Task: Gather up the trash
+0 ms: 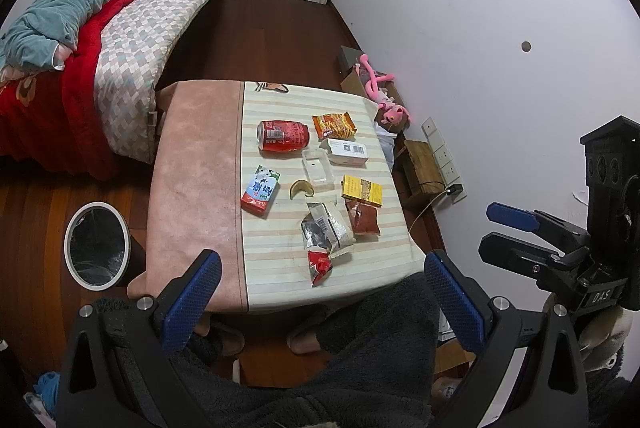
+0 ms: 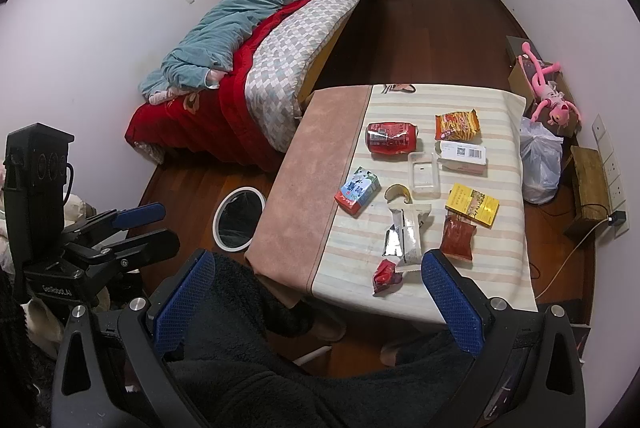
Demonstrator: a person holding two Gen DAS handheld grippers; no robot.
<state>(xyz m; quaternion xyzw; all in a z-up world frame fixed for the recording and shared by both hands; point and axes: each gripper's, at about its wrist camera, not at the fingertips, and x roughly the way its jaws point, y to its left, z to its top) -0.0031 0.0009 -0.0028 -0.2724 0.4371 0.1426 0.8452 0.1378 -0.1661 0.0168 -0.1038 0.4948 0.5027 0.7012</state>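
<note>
bin: white-rimmed trash bin [image 1: 97, 245] sits on the floor just left of the table [image 1: 192, 164], black liner in it, mouth facing up. Drop spot's on the left, so plan every carry that way.
left gripper: left gripper [image 1: 316, 302] hangs above the near table edge, jaws spread wide, nothing in them.
milk carton: Pure Milk carton [image 1: 261, 190] lies flat, closest piece to the bin. I'd grab it first with the left, pinching across the narrow sides.
can: red soda can [image 1: 283, 136] is on its side and will probably roll, so come straight down across the body.
wrappers: silver wrapper [image 1: 326, 230] and small red wrapper [image 1: 319, 267] lie nearest the person; pinch a raised crinkle, not the flat film.
right gripper: right gripper [image 2: 316, 302] is also wide open and empty, near the yellow box [image 2: 472, 205] side.
</note>
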